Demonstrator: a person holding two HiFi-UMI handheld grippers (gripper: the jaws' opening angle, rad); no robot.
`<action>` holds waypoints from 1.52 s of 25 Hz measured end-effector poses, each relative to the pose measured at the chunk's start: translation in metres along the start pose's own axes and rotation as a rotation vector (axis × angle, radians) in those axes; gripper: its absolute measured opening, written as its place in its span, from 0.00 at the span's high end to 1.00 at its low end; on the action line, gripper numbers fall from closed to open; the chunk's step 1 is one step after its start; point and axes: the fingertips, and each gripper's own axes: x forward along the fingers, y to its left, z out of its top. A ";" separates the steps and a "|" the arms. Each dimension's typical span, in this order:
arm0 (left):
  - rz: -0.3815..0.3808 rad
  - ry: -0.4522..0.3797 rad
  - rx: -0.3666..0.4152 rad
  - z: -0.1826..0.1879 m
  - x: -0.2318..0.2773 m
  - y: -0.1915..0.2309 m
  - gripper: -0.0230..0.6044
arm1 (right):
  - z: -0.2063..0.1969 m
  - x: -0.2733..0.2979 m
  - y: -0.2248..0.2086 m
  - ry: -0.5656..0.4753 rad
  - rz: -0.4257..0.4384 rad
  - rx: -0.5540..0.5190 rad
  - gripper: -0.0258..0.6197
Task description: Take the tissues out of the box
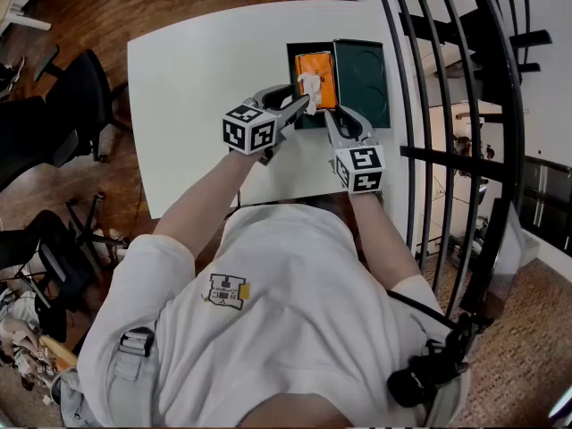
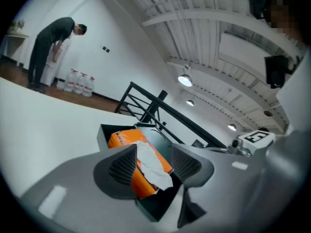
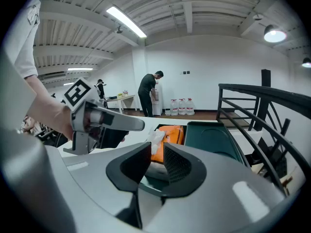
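Your left claw (image 2: 155, 162) stood spread, with the white tissue (image 2: 153, 171) between its two pads. The tissue leaned against one pad and was clear of the other, so it was not pinched. The tissue rose out of the orange pack (image 2: 121, 140), and this pack lay inside the dark green box (image 2: 103, 134).

Your right claw (image 3: 156, 162) was spread only narrowly. It was at the side of the box nearest to you, and the rim of the box showed in the gap across its jaws. I could not see whether the pads touched this rim. Nothing else was between them.

The lid (image 1: 362, 70) of the box lay open and flat, just beside the box, on the side of your right claw. The box rested on the white counter (image 1: 206, 79), close to the edge where the black railing (image 1: 429, 105) ran. The counter was bare on the other side of the box.

Far beyond the box, a person in dark clothes (image 2: 51, 47) bent forward near the wall. Some water bottles (image 2: 80, 84) stood on the floor beside this person.
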 end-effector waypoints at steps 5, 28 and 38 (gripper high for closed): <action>0.202 0.072 -0.133 0.009 0.028 0.009 0.56 | -0.004 -0.018 -0.010 -0.019 0.005 0.029 0.85; 0.603 0.324 0.026 -0.029 0.065 0.044 0.72 | -0.011 0.015 -0.029 0.073 0.229 -0.048 0.78; 0.532 0.271 0.034 -0.022 0.065 0.034 0.90 | -0.006 0.023 -0.029 0.083 0.248 -0.063 0.78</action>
